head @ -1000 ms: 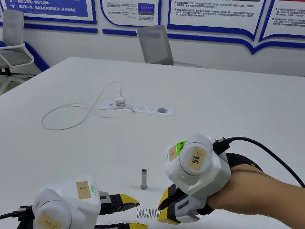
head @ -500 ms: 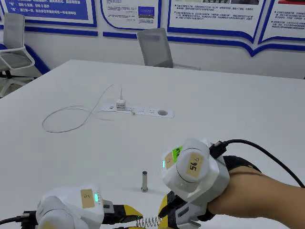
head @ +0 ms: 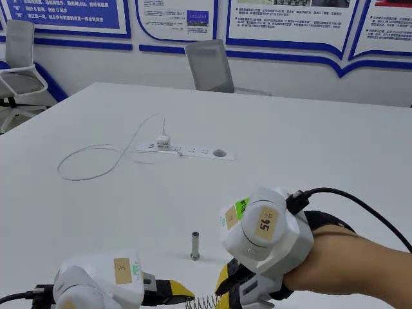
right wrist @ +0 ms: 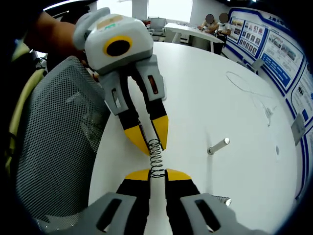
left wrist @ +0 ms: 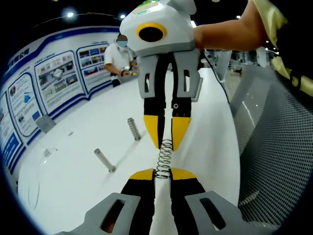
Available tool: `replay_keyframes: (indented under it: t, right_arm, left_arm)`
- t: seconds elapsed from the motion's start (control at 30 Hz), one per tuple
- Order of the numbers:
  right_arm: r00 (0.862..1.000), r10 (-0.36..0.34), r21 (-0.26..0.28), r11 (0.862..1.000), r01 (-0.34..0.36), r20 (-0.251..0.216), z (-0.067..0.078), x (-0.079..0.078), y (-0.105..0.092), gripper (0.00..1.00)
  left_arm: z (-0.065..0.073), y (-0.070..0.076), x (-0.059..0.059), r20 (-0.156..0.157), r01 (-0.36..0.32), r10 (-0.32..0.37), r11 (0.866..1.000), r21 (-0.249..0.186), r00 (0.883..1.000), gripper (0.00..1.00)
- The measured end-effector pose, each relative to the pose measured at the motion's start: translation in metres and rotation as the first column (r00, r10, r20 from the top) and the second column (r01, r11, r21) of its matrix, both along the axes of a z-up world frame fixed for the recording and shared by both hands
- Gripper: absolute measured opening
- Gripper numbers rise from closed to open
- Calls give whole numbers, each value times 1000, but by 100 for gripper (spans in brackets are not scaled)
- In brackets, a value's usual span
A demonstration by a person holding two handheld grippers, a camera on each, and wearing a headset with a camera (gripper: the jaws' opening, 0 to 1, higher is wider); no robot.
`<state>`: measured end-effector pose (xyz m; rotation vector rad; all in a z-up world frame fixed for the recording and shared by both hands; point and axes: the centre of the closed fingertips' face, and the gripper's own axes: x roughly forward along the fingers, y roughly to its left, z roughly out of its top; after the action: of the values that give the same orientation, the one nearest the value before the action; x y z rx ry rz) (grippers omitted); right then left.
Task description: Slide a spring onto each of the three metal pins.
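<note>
The left gripper (left wrist: 162, 175) and right gripper (right wrist: 157, 175) each pinch one end of the spring (left wrist: 165, 157), stretched between them. The bare pin (head: 195, 245) awaits; a second pin (left wrist: 133, 129) appears already loaded.

Left gripper (left wrist: 162, 174) & right gripper (right wrist: 151, 174) had white bodies, tan stickers (head: 122, 271), black jaws w/ yellow tips. Black cable (head: 360, 202) ran off the right one

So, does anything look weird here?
Only the spring: the left hand-held gripper and the right hand-held gripper each pinch one end, so it spans between them. The bare pin stands upright; nothing spilled.
</note>
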<state>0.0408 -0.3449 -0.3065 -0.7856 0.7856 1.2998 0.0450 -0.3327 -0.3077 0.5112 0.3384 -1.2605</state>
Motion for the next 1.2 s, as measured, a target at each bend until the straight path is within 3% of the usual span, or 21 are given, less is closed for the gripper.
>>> replay_keyframes:
  t: [0.13,0.57,1.2]
  right_arm:
    - [1000,-5,0,1000,5,-3,-3,1,-2,15]
    - [1000,-15,14,1000,15,-11,-4,1,-2,12]
    - [999,-25,115,993,22,21,31,3,18,12]
  left_arm:
    - [0,1,-1,-1,0,0,1000,2,1000,10]
    - [2,1,1,-12,-13,13,1000,-27,1000,10]
    - [4,0,7,-26,-35,33,998,-53,999,10]
